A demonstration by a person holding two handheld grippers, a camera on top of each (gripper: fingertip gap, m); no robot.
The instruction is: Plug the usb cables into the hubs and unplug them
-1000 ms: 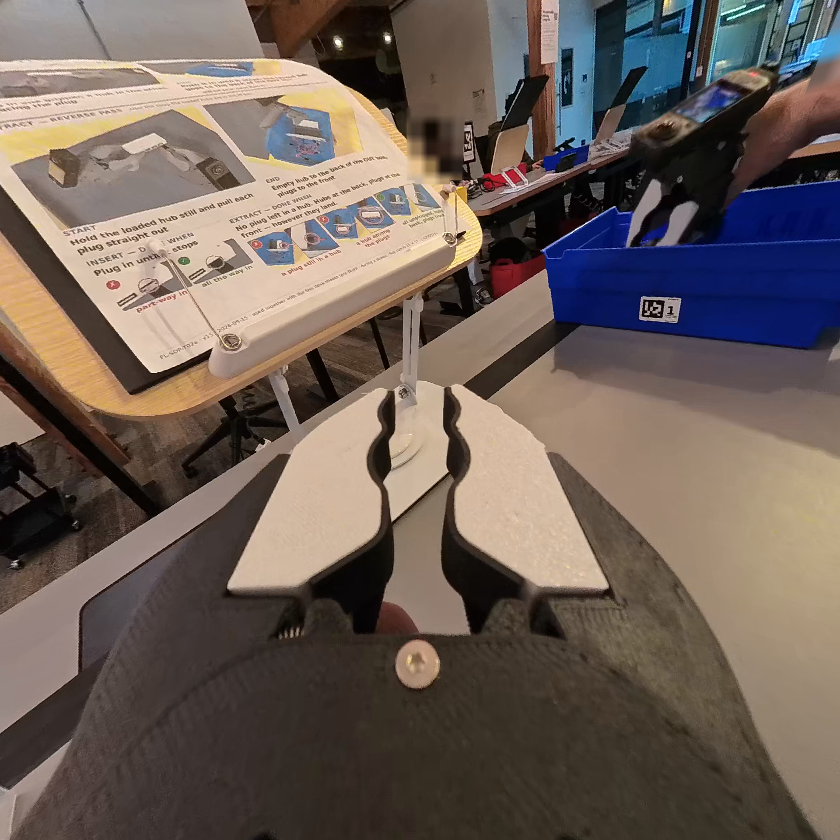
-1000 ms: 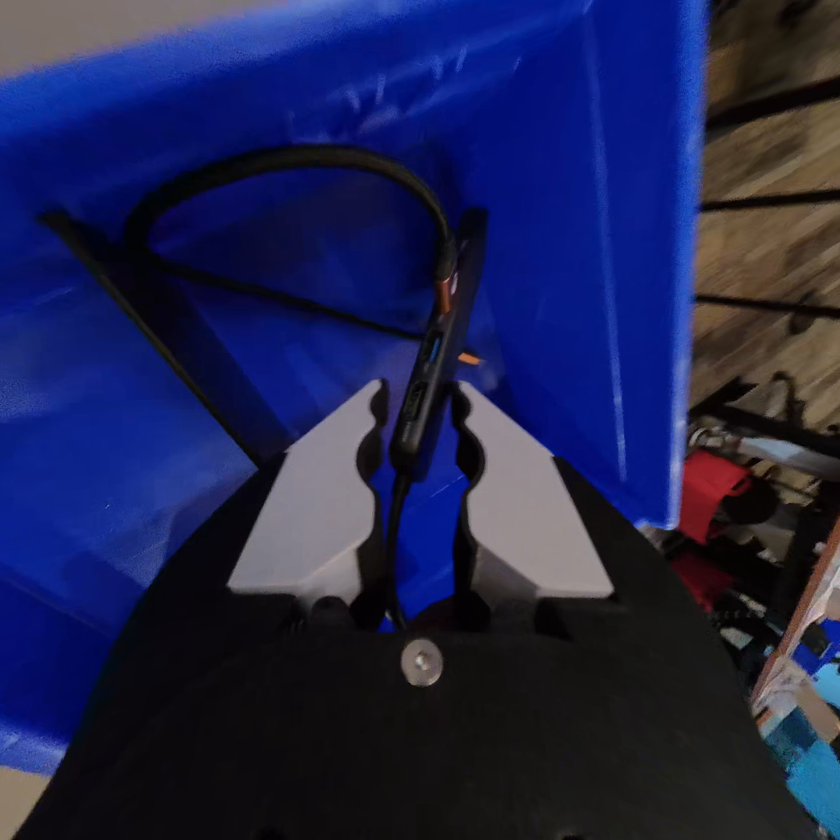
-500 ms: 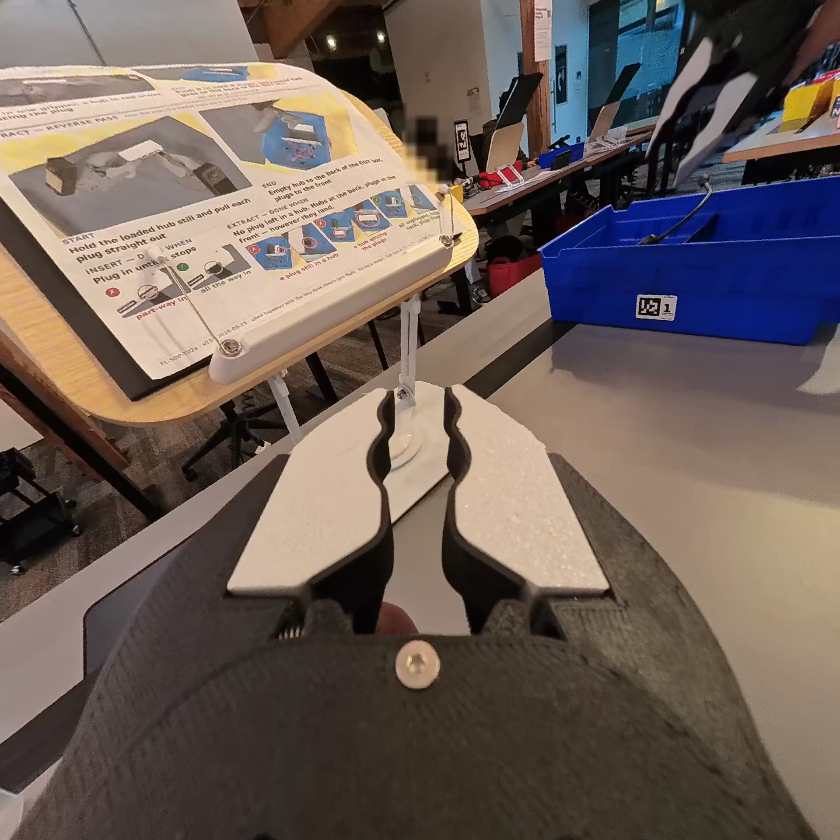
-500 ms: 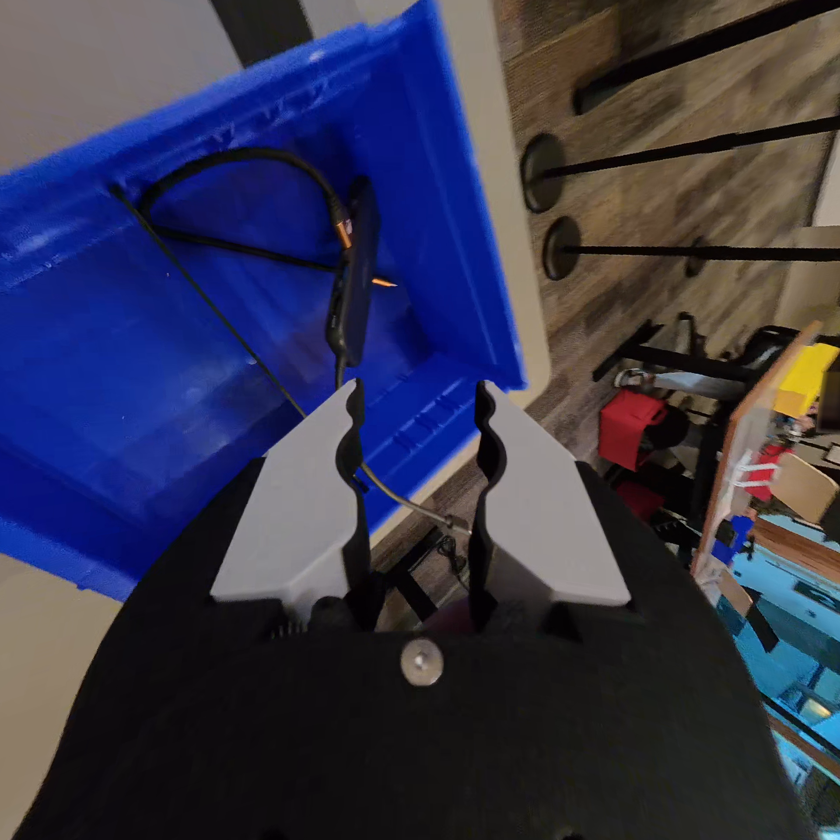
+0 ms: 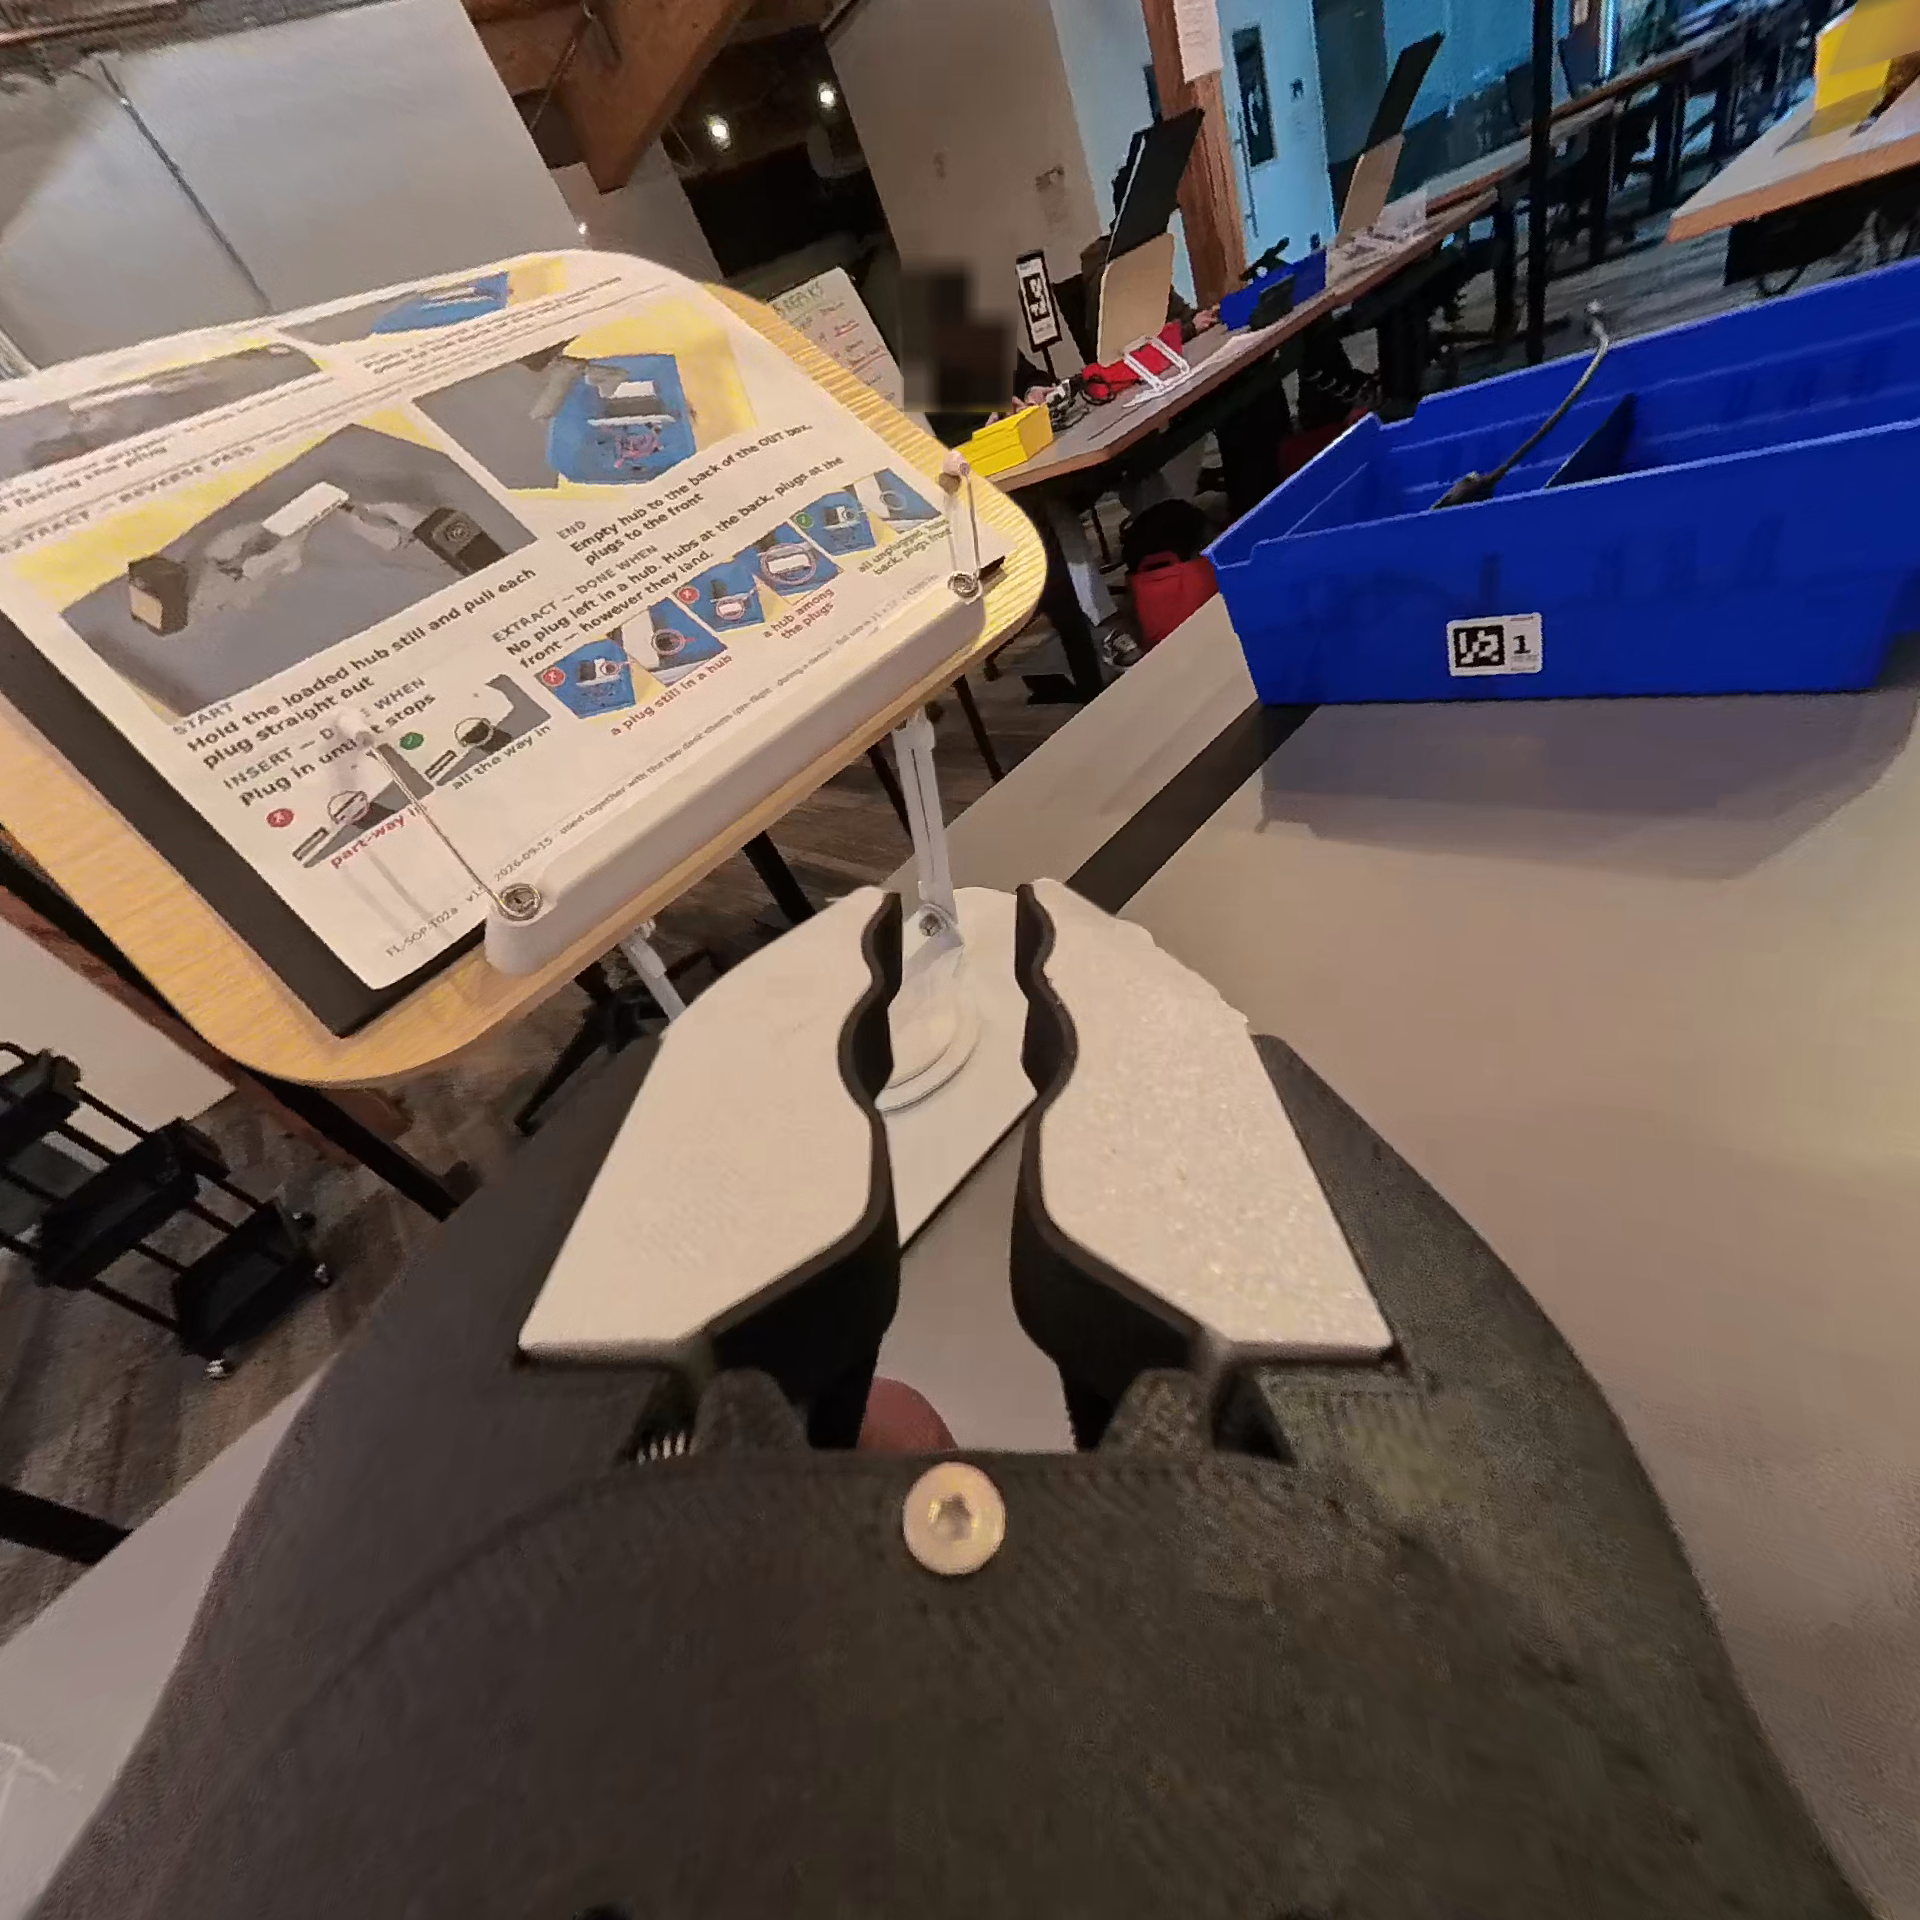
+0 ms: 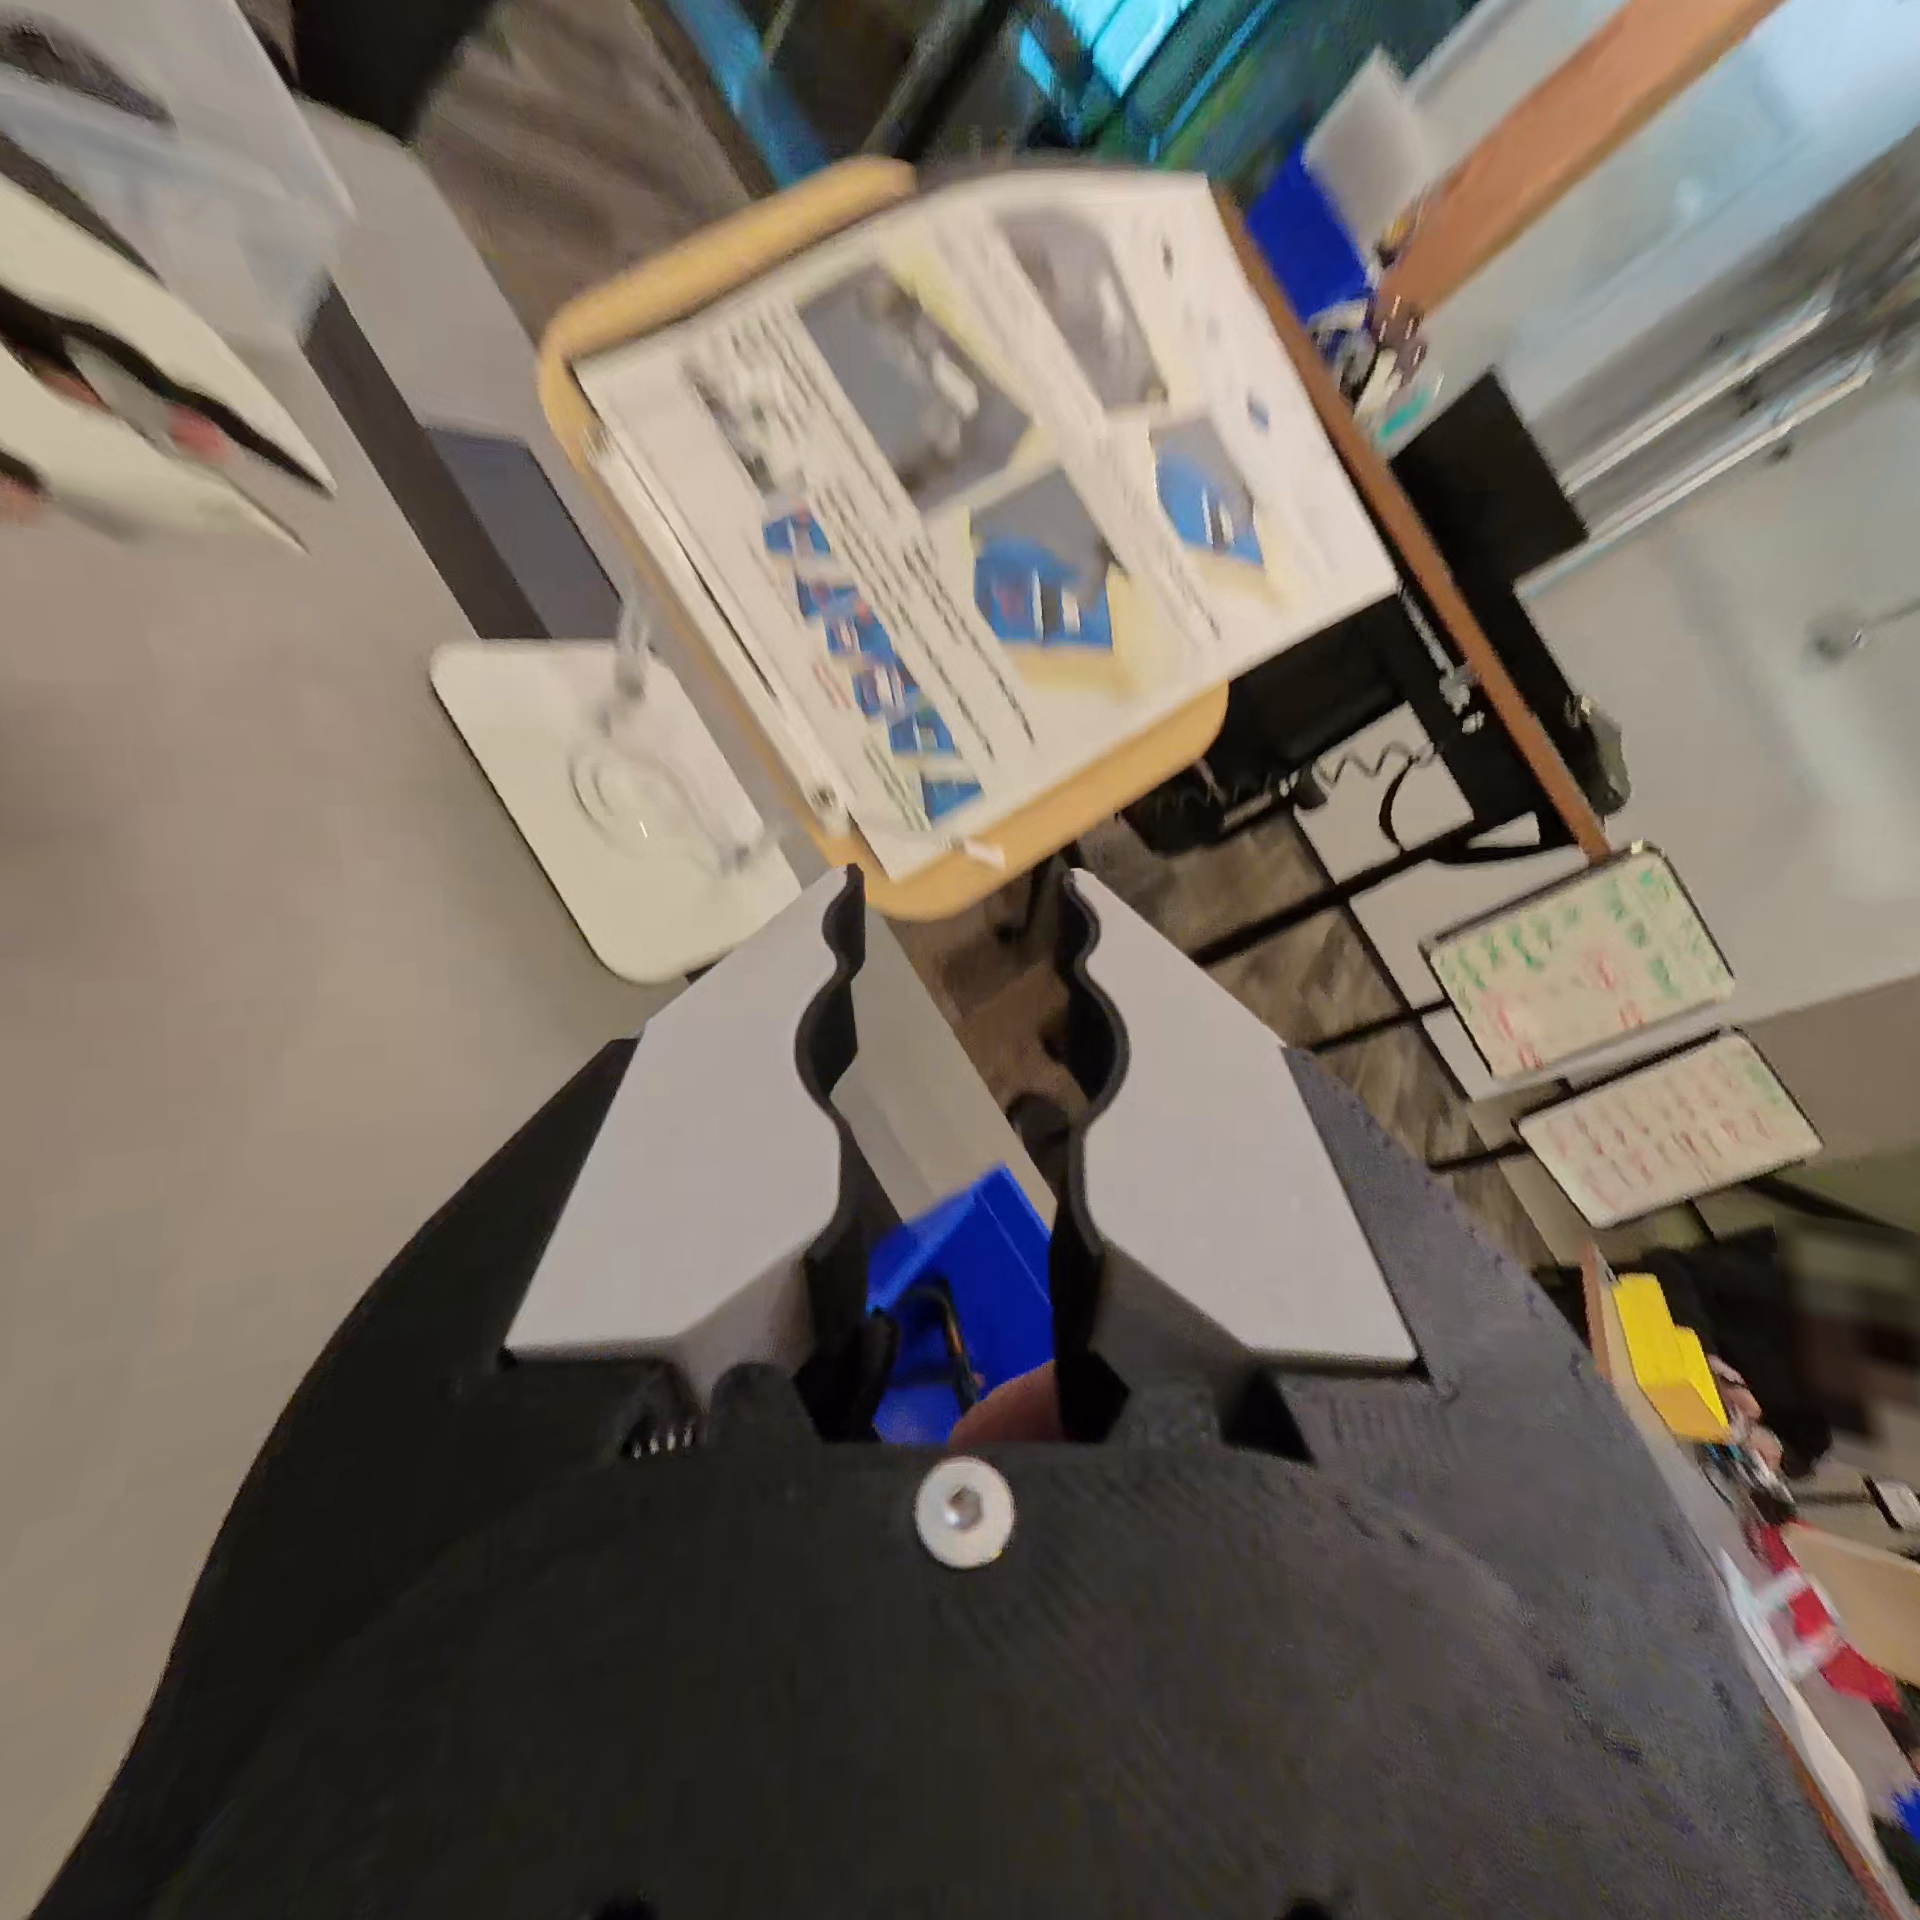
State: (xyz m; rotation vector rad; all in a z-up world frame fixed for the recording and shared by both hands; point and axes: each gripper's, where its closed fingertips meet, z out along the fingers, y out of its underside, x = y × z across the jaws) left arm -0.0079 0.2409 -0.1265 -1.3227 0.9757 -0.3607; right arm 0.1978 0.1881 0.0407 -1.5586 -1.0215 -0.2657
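Note:
My left gripper (image 5: 954,914) is open and empty. It hovers low over the grey table (image 5: 1507,1195) and points at the white base of the document stand (image 5: 935,1049). My right gripper (image 6: 961,894) is open with nothing between its pads. It is raised and faces the stand's instruction sheet (image 6: 997,520) in a blurred view. The blue bin (image 5: 1621,582) stands at the table's far right. A dark cable (image 5: 1548,426) rises out of it, its plug end in the air. In the right wrist view a corner of the bin (image 6: 966,1268) and a black cable (image 6: 940,1320) show between the finger bases.
The instruction sheet (image 5: 468,623) on its wooden board overhangs the table's left edge. The stand's white base plate (image 6: 582,790) sits near that edge. Other desks and blue bins fill the room behind. The floor lies beyond the table edge. Across from one pair of fingers to the other is roughly 30 centimetres.
My right gripper let go of the black hub in the bin, opened, lifted out and swung toward the document stand. My left gripper stayed almost still.

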